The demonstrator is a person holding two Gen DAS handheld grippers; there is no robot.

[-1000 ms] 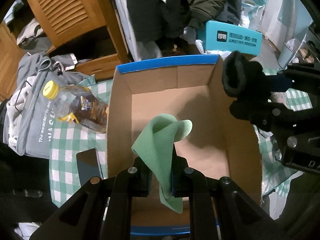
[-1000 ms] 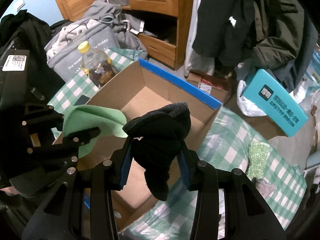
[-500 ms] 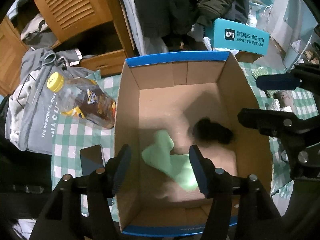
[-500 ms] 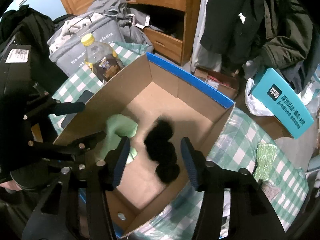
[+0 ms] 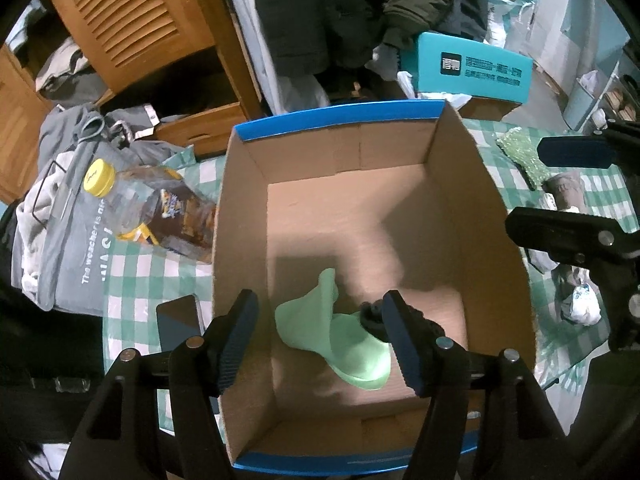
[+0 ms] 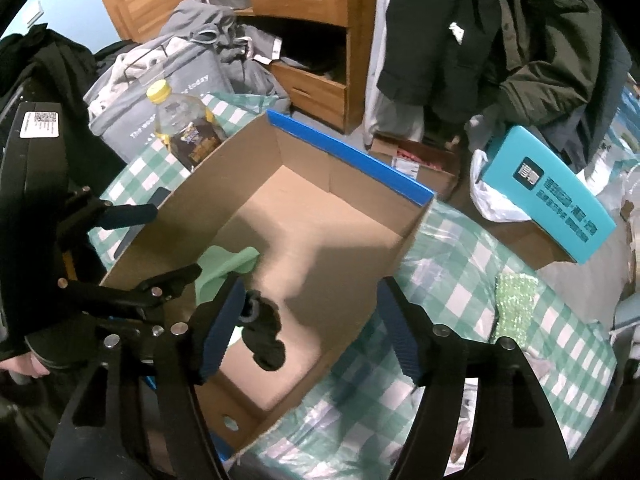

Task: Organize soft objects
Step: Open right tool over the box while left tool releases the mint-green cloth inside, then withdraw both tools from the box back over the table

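Cluttered room, wooden louvred cabinet (image 5: 132, 28) and dark coats (image 6: 500, 40) hanging behind; a table under a green-and-white checked cloth (image 5: 132, 276) is carrying the items below.

Item 1: cardboard box (image 5: 476, 200) with blue-edged flaps, sitting open on the cloth.

Item 2: green cloth (image 5: 332, 336), lying crumpled on the box floor at the near end. It is showing between and below the fingers of the left gripper (image 5: 324, 338), which is hanging above it without touching.

Item 3: black sock-like bundle (image 6: 264, 340), lying on the box floor just beside the green cloth, possibly touching it. In the right wrist view it is lying just inside the left finger of the right gripper (image 6: 312, 330), well below it.

Item 4: both grippers, jaws widening, nothing pinched in either one.

Item 5: bottle with a yellow cap (image 5: 160, 208), lying on the cloth against the box's left wall, a grey bag (image 5: 68, 248) beside it.

Item 6: dark phone (image 5: 178, 324), lying flat on the cloth by the box's near left corner.

Item 7: teal box (image 6: 548, 196), sitting beyond the table's far edge.

View notes: the left wrist view is showing most of the green cloth, with the black bundle half hidden behind a finger. The right wrist view is showing the whole black bundle, the box's outer wall with a round hole, a green sparkly pad (image 6: 514, 304) on the cloth, and a person's hand (image 6: 24, 364) gripping the left handle.
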